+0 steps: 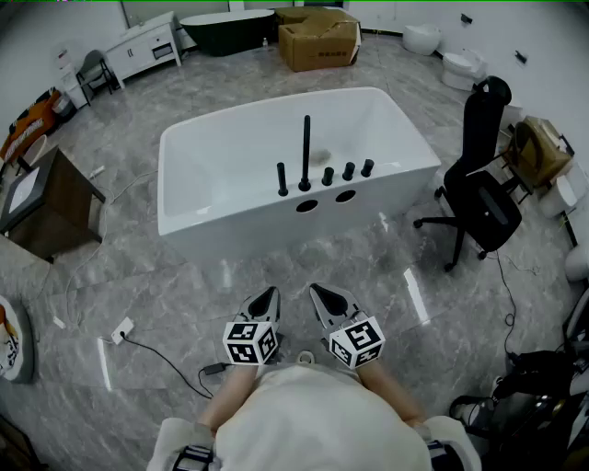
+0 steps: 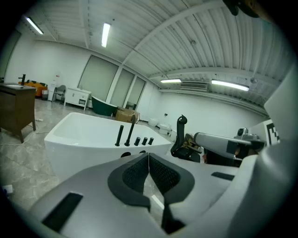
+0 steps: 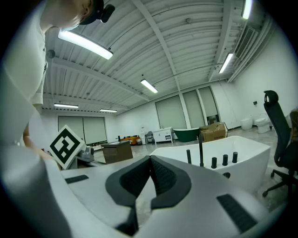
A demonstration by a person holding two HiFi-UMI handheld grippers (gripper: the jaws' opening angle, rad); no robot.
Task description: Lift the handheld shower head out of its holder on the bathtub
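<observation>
A white freestanding bathtub (image 1: 216, 216) stands on the grey floor ahead of me. Along its near rim is a row of black fittings. The slim black handheld shower head (image 1: 282, 179) stands upright in its holder at the left end, beside the tall spout (image 1: 306, 147) and three knobs (image 1: 348, 171). My left gripper (image 1: 269, 294) and right gripper (image 1: 317, 292) hang close to my body, well short of the tub, both shut and empty. The shower head (image 2: 119, 135) is far beyond the left gripper (image 2: 149, 155) and the shower head (image 3: 188, 156) is far beyond the right gripper (image 3: 150, 160).
A black office chair (image 1: 479, 189) stands right of the tub. A dark wooden cabinet (image 1: 51, 207) is at the left, a cardboard box (image 1: 319, 41) and a dark tub (image 1: 225, 28) behind. A white plug and cable (image 1: 122, 329) lie on the floor at the near left.
</observation>
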